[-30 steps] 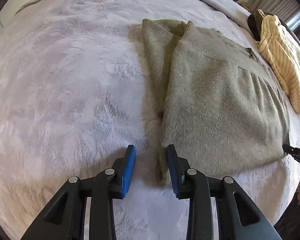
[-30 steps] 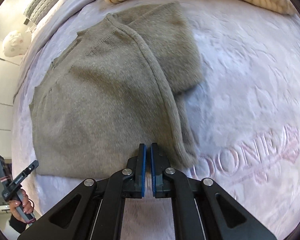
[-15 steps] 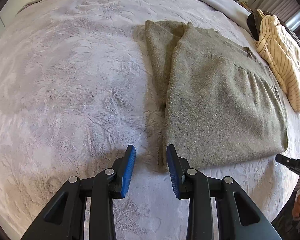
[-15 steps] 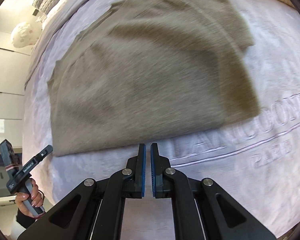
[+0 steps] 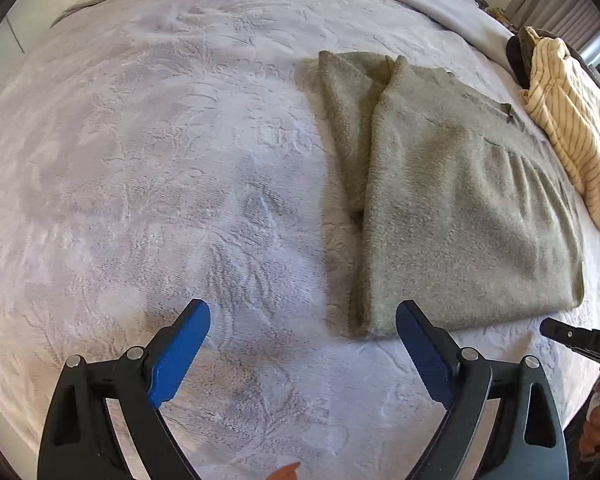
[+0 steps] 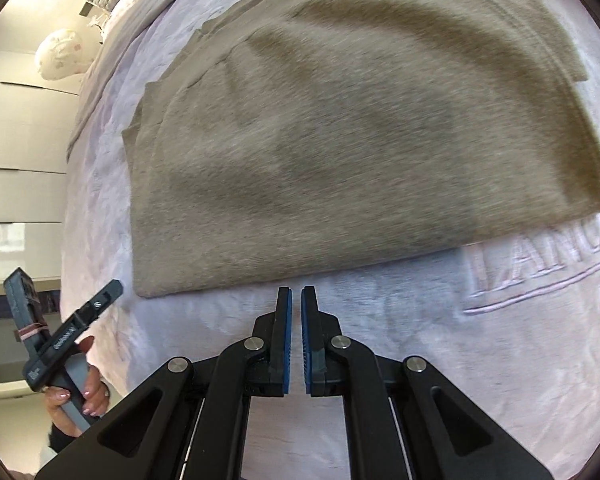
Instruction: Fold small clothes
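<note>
The left gripper (image 5: 303,320) stands with its blue pads (image 5: 178,354) spread wide; the jaws have just been opening, and nothing lies between them but the pale embossed blanket (image 5: 160,160). Neither pad touches cloth. The right-hand pad sits just beside the near corner of the olive sweater (image 5: 460,208), the landmark here, a little short of its hem. The other pad is well clear of the sweater, over bare blanket.

The right gripper (image 6: 296,294) has its jaws nearly together, with only a thin slit between the blue pads (image 6: 286,340), and it holds nothing. Its tips hover just short of the sweater's (image 6: 360,140) near edge, over the blanket (image 6: 420,360), not touching the knit so far as the view shows.

The sweater lies flat on the blanket, folded lengthwise, one narrower strip showing along its left side in the left wrist view. Beyond its far right edge lies a cream striped garment (image 5: 572,132), bunched at the bed's border. Raised lettering (image 6: 540,264) is stitched into the blanket just beside the sweater's near right corner in the right wrist view.

At the sweater's near left corner in that view, off the bed's edge, a person's hand (image 6: 76,392) grips the handle of the left gripper. The right wrist view is somewhat blurred.
</note>
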`<state>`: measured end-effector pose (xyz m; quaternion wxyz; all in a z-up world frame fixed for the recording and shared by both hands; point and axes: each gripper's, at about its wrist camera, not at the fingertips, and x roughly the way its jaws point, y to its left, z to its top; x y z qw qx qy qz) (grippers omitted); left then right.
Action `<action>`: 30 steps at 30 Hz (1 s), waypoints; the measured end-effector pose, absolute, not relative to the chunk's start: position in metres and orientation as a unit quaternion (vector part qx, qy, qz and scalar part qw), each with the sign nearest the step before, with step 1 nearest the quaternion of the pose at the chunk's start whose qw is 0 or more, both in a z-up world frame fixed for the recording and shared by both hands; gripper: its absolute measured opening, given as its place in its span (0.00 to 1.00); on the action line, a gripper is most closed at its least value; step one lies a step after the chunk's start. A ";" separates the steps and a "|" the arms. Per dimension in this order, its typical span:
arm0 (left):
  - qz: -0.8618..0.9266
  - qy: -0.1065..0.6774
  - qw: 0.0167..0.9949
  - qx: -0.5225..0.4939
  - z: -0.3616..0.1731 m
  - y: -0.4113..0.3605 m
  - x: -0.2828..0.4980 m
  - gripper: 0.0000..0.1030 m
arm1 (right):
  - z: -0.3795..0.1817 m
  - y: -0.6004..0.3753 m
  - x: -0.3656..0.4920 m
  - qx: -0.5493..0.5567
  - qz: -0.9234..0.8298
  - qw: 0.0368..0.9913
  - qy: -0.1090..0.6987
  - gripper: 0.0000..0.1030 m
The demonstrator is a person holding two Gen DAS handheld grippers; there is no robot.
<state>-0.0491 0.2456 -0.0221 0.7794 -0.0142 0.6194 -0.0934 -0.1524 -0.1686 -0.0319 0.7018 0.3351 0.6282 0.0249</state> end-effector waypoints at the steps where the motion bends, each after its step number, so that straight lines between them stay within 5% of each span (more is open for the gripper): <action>1: -0.088 0.620 0.779 -0.012 -0.023 0.246 -0.048 0.95 | -0.032 -0.165 -0.152 0.338 0.030 0.700 0.629 0.26; 2: -0.086 0.623 0.778 -0.011 -0.024 0.245 -0.047 1.00 | -0.032 -0.160 -0.150 0.343 0.038 0.698 0.628 0.66; 4: -0.084 0.626 0.775 -0.011 -0.026 0.246 -0.045 1.00 | -0.029 -0.151 -0.150 0.356 0.052 0.702 0.614 0.94; 30: -0.082 0.641 0.762 -0.034 -0.042 0.258 -0.026 1.00 | -0.077 -0.092 -0.121 0.584 0.104 0.614 0.520 0.94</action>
